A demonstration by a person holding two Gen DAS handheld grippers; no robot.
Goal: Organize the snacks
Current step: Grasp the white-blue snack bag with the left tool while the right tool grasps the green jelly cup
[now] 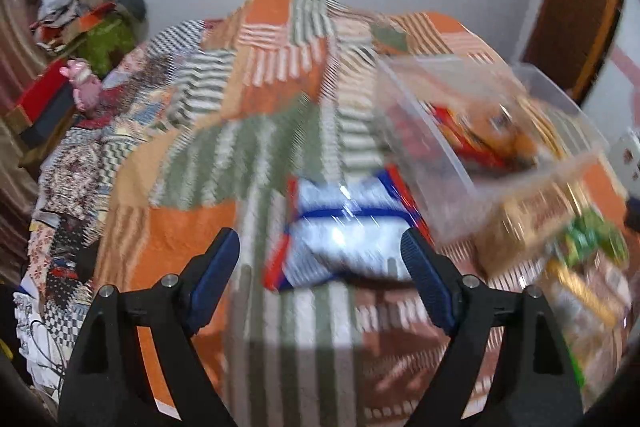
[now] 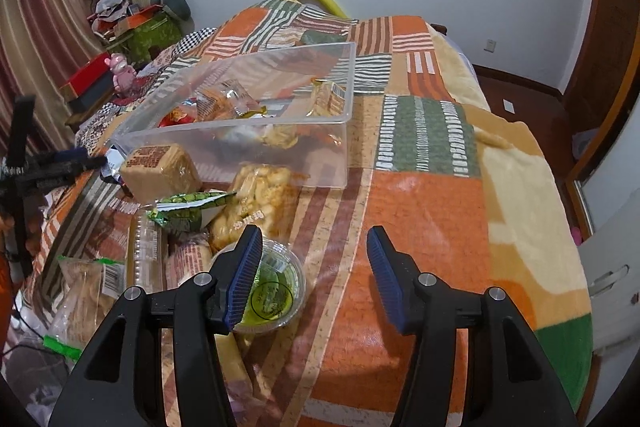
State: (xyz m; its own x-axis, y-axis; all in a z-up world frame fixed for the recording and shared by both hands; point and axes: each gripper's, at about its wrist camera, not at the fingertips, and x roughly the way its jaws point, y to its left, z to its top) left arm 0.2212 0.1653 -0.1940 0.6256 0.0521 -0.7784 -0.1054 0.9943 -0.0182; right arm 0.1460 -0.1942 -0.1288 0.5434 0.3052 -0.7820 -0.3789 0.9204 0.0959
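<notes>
A clear plastic bin (image 2: 280,147) sits on the quilted bed (image 2: 420,211) with several snack packets inside; it also shows blurred in the left wrist view (image 1: 460,163). My left gripper (image 1: 320,259) is open, just short of a white, blue and red snack bag (image 1: 344,231) lying on the bed. My right gripper (image 2: 314,263) is open and empty above the bed. Left of it lie a clear cup with a green lid (image 2: 272,291), a bag of yellow puffs (image 2: 260,195), a tan cracker pack (image 2: 160,167) and a green packet (image 2: 188,207).
A pink toy (image 2: 120,67), boxes and clothes lie at the bed's far left by a striped curtain (image 2: 44,27). More wrapped snacks (image 2: 88,291) lie at the near left. The left gripper (image 2: 86,161) shows at the left in the right wrist view. A wooden door (image 2: 600,27) stands right.
</notes>
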